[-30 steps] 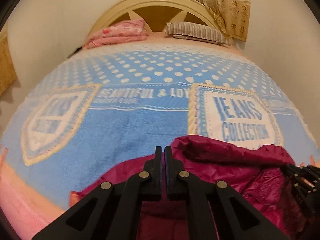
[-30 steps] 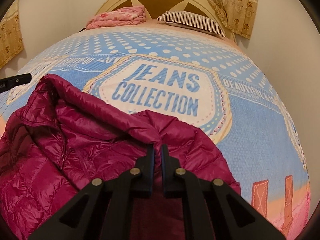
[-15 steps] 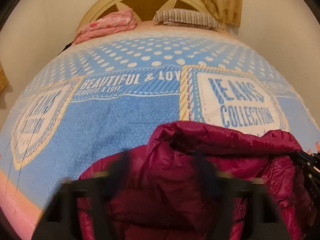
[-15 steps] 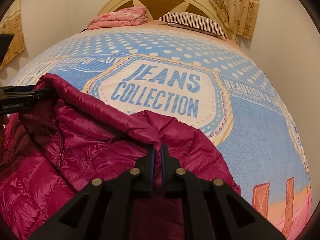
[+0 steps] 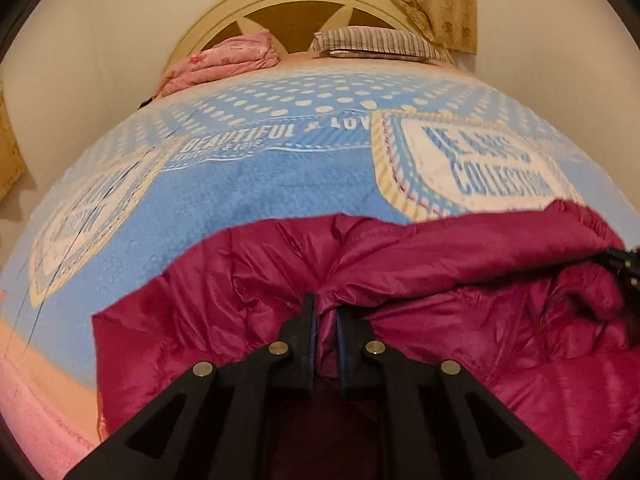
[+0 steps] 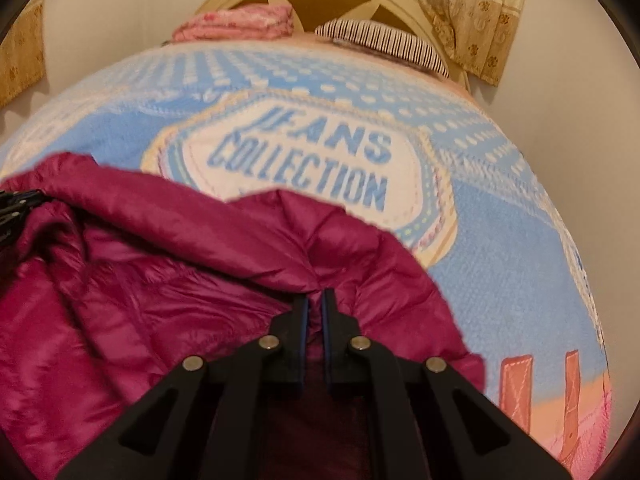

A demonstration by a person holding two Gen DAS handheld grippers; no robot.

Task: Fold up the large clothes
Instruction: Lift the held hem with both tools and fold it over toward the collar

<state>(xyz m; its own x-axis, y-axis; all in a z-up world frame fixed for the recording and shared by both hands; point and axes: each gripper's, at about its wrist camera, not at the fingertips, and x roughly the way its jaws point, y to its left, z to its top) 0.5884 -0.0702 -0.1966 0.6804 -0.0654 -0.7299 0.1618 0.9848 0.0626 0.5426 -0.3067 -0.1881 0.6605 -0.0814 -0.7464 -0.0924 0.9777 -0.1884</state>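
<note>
a bed (image 5: 248, 184) covered by a blue blanket (image 6: 500, 248) printed with white dots and a "jeans collection" badge filled most of both views, with a cream headboard (image 5: 280, 4) set against the wall at its far end. a magenta puffer jacket (image 5: 460, 280) was spread over the near part of the blanket, bunched into folds, its far edge overlapping the lower rim of the badge. a patterned curtain (image 6: 480, 12) was hung beside the headboard. a folded pink quilt (image 5: 228, 60) and a striped pillow (image 6: 384, 40) were laid side by side at the head of the bed. the left gripper (image 5: 326, 312) was seen with its jaws just drawn together, a pinch of jacket fabric clamped between them near the garment's left part. the right gripper (image 6: 315, 304) was likewise closed tight on a fold of the jacket, at its right part, close to where the fabric met the badge. each gripper's black frame was glimpsed at the edge of the other's view, reaching into the jacket. small detail on the blanket in the right wrist view was blurred.
</note>
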